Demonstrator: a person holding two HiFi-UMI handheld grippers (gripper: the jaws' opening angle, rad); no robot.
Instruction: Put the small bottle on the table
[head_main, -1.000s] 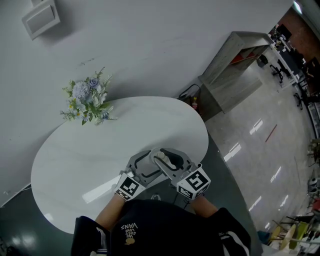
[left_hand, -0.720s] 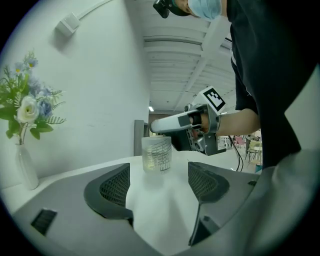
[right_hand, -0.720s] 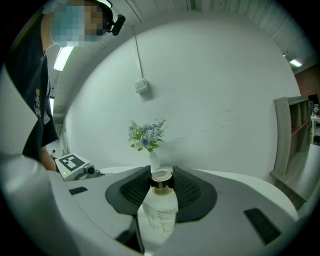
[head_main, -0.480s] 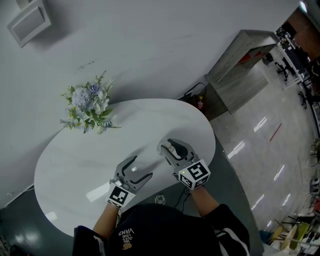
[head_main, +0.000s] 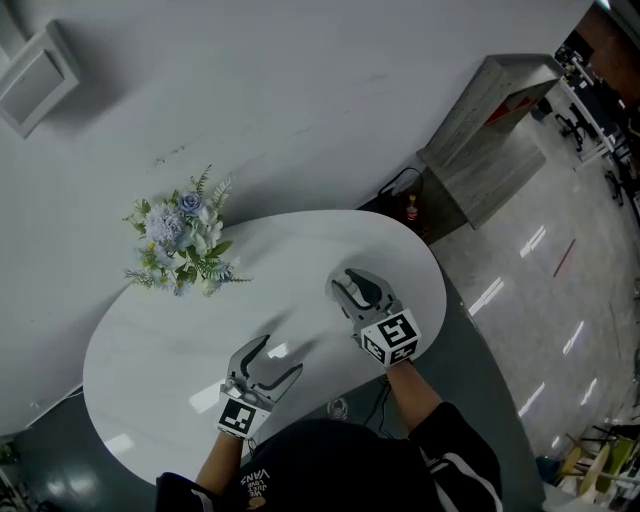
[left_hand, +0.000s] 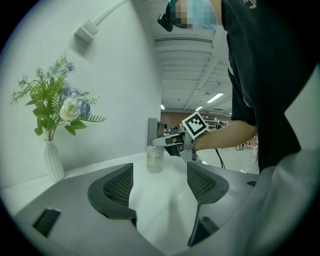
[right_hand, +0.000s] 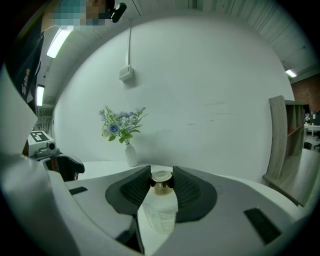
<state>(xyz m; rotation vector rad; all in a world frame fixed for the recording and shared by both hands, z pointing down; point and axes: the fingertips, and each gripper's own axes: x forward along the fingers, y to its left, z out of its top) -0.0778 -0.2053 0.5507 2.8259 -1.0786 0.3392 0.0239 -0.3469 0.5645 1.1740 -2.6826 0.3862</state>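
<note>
right gripper (right_hand: 162, 181): clamped on small bottle (right_hand: 161, 212) at its neck, well apart from flower vase (head_main: 183, 232) | left gripper (left_hand: 160, 184): jaws wide, empty, nearer the flower vase | both over table (head_main: 150, 345)

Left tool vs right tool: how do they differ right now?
Grip: the right tool is shut on the small bottle at its cap; the left tool stands open, nothing between its jaws. Place: in the head view the right tool reaches farther over the table, near its right edge; the left tool sits closer to the person. Shared: both carry a marker cube and point across the table.
</note>
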